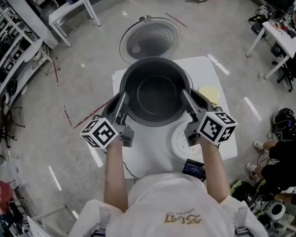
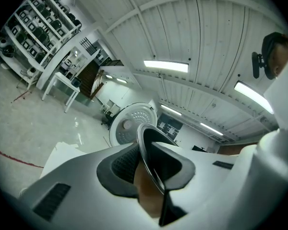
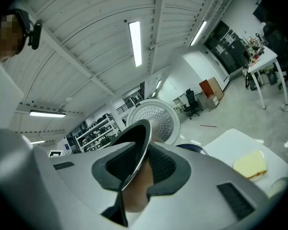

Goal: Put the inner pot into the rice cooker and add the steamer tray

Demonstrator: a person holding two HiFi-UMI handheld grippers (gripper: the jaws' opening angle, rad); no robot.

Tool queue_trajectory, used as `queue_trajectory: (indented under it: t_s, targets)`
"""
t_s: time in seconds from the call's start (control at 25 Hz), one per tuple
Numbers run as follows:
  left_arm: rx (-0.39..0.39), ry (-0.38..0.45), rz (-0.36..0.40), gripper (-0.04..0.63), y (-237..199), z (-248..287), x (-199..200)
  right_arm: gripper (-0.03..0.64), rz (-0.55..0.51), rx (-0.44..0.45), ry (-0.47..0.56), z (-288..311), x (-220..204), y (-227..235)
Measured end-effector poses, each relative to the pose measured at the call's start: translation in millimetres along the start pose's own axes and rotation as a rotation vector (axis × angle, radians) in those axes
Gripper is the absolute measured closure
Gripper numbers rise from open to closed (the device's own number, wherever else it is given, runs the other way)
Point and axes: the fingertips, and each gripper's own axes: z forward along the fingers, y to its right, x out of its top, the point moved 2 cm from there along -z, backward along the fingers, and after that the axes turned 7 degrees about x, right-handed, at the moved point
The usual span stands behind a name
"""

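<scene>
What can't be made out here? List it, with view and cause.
Cooker's inside: head view, under the pot; only the lid shows.
White disc: head view, partly behind the right gripper; tray or not, unclear.
Pot's base: gripper views show only its rim.

The dark, empty inner pot (image 1: 155, 95) is upright.

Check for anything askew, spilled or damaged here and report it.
Nothing stands out. The inner pot is empty and looks level, gripped at opposite rim edges by the left gripper and right gripper. The cooker lid stands open behind it; no spill shows on the white table.
</scene>
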Motion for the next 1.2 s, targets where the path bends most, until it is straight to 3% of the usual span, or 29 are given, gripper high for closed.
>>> queue_trajectory:
  t_s: [0.48, 1.2]
  targets:
    - [0.001, 0.002, -0.013, 0.509, 4, 46, -3, 0.529, 0.043, 0.012, 0.003, 11, 16, 42]
    - [0.11, -0.138, 0.002, 0.502, -39, 93, -41, 0.528, 0.103, -0.044, -0.114, 46, -13, 101]
